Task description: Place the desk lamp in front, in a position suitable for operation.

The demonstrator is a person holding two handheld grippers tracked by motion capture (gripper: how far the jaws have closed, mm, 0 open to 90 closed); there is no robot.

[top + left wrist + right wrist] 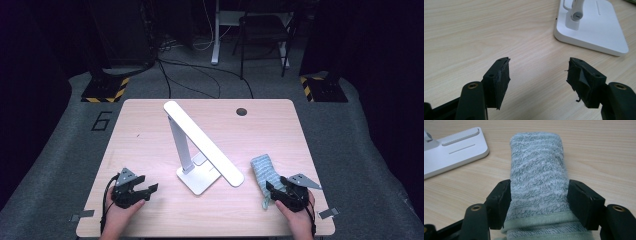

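1. The left claw [150, 189] was matte black, with a grey three-cornered plate on top and a black cable trailing back past the hand.
2. The right claw [270, 192] matched it: black body, grey plate, black cable.
3. Each jaw was a blocky black pad with small screw holes, its arm carrying a brass-coloured rivet.
4. The left claw's pads looked worn and frayed.

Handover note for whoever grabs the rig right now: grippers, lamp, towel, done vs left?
Left gripper: open, holding nothing, low over bare table left of the lamp base.
Right gripper: jaws on either side of the folded grey towel, touching it; towel lies flat right of the white desk lamp.
Done: towel gripped, not yet lifted.
Left: probably wiping the lamp; left could steady its base.
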